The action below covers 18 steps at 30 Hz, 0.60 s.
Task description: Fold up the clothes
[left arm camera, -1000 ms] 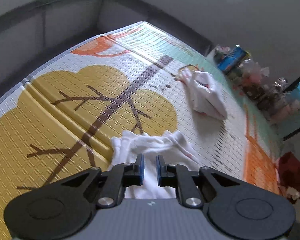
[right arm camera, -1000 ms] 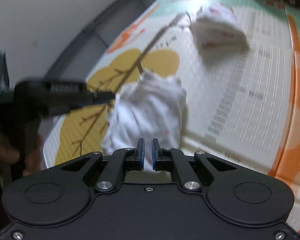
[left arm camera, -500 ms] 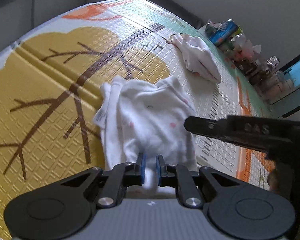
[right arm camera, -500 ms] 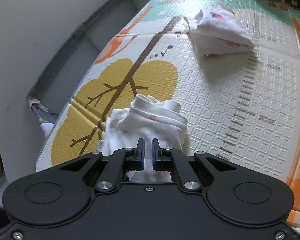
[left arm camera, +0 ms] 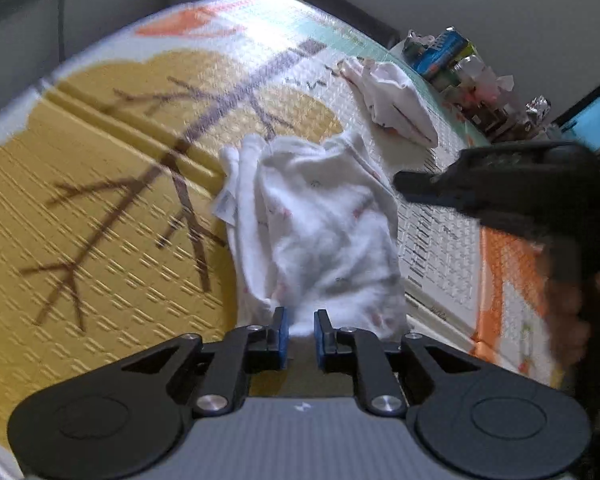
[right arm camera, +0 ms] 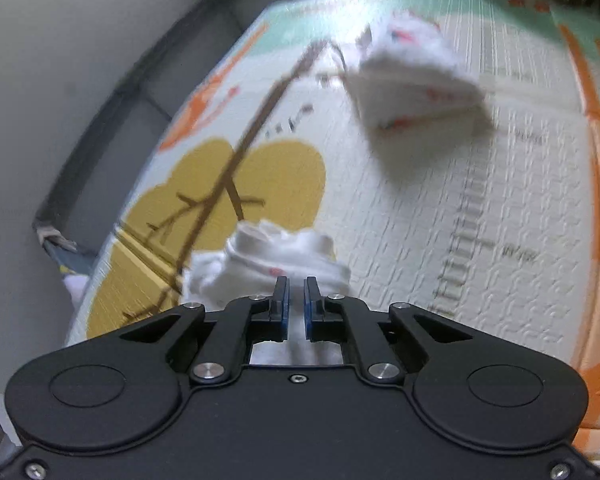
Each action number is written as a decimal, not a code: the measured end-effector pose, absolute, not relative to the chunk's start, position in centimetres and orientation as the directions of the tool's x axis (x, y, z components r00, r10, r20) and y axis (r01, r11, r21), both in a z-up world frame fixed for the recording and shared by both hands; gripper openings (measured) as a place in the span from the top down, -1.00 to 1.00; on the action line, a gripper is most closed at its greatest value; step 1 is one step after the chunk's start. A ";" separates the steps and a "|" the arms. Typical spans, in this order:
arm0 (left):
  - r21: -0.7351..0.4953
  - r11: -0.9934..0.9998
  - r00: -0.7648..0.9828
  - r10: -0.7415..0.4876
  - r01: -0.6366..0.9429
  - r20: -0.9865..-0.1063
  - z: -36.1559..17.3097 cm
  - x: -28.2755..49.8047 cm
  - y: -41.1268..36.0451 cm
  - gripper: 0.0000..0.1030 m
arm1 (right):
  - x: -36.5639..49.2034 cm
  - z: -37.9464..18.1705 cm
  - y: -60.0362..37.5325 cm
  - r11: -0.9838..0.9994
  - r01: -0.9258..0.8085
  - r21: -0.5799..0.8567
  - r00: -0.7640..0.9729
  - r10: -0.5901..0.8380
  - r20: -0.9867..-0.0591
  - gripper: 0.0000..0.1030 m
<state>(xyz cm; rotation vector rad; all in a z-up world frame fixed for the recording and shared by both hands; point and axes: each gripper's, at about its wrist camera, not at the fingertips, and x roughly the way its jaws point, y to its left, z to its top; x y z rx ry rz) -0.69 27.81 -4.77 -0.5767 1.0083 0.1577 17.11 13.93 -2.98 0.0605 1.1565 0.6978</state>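
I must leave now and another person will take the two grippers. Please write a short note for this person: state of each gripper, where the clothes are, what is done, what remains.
Left gripper: jaws opening, cloth between the pads at the near edge of the white garment.
Right gripper: shut on the same garment.
Clothes: this garment lies bunched on the play mat, over the yellow tree. A second white garment lies farther back, apparently folded.
Done: probably the far garment.
Left: flatten and fold the near one.
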 end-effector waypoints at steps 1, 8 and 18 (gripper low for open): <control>-0.360 0.850 0.535 -0.113 -0.384 -0.837 -4.2 -0.8 27.6 0.40 | 16.9 -2.1 13.6 0.782 -0.487 0.388 0.228 0.543 -0.808 0.87; -0.259 0.882 0.525 -0.016 -0.393 -0.851 -0.9 -1.2 25.9 0.12 | 14.5 3.0 11.8 0.745 -0.575 0.338 0.275 0.565 -0.778 0.82; -0.161 0.875 0.480 0.090 -0.457 -0.873 0.7 -1.7 24.7 -0.32 | 10.5 4.2 9.6 0.753 -0.610 0.246 0.284 0.498 -0.819 0.72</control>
